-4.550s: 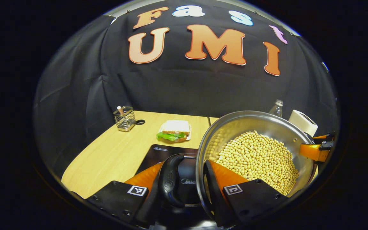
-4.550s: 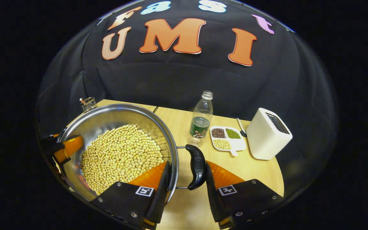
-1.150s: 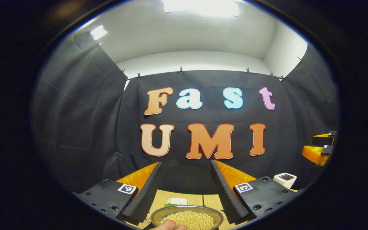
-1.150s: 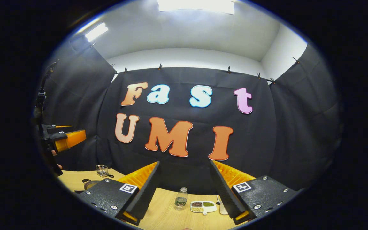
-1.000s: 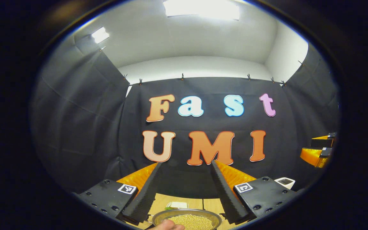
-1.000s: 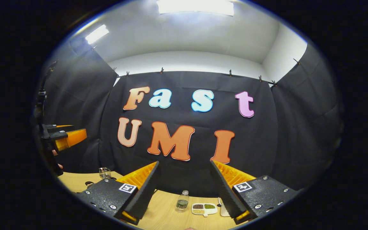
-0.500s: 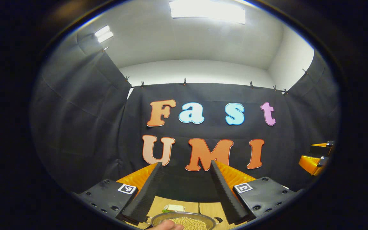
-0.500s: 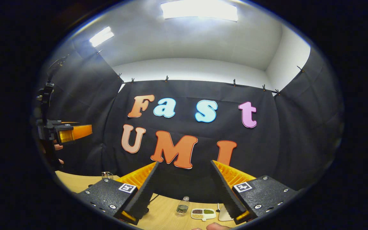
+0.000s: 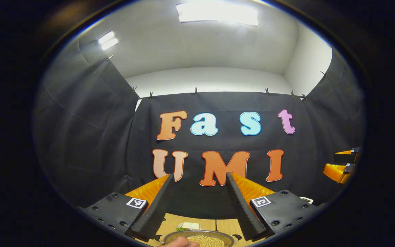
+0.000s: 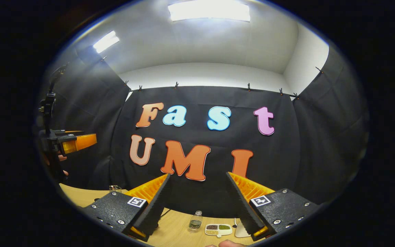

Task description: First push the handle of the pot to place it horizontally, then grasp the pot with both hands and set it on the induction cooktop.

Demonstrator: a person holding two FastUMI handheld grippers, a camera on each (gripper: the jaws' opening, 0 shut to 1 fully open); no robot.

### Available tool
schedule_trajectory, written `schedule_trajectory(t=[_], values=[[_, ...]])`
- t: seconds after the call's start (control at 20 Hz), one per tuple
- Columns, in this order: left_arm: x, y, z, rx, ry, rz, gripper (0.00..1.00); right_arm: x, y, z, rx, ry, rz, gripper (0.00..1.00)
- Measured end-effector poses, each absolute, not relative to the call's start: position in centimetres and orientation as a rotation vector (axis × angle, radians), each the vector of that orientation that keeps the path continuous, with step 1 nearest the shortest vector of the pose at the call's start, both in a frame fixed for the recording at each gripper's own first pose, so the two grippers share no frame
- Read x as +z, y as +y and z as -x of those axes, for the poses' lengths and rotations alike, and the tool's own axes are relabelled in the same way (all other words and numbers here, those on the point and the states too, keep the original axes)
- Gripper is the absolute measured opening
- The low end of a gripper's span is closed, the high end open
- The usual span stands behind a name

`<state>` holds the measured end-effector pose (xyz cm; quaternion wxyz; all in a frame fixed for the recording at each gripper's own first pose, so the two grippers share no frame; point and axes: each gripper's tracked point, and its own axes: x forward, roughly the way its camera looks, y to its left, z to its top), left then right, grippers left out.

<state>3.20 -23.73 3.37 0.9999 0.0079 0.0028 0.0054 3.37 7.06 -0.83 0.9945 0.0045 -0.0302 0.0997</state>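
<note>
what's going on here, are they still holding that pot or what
No. Both grippers are raised well above the table and open, holding nothing. The left gripper looks down past its fingers at the pot full of beans, which sits below it with a hand's fingertip at its near edge. The right gripper hangs over the bottle and the divided dish.

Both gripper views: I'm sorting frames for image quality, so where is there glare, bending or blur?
Left gripper view: the ceiling light is blown out white, the wall's top edge bows from the fisheye, and the pot is cut off at the bottom edge. Right gripper view: its ceiling light is overexposed too; the left gripper at the rim looks stretched and soft, the bottle small but sharp.
</note>
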Motion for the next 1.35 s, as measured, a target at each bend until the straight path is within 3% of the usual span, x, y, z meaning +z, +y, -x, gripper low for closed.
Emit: schedule_trajectory(t=[0.15, 0.2, 0.35, 1.35], values=[[3.0, -23.6, -3.3, 0.013, 0.008, -0.009, 0.98, 0.0, 7.1, -3.3, 0.199, -0.092, -0.006, 0.95], [3.0, -23.4, -3.3, 0.023, 0.001, -0.004, 0.93, 0.0, 7.2, -3.2, 0.201, -0.099, -0.003, 0.95], [2.5, -23.2, -3.1, 0.034, -0.007, -0.006, 0.98, 0.0, 7.3, -3.0, 0.203, -0.108, 0.009, 0.95], [3.2, -23.7, -2.7, 0.034, -0.055, 0.018, 0.95, 0.0, 7.6, -3.4, 0.199, -0.127, 0.007, 0.95]])
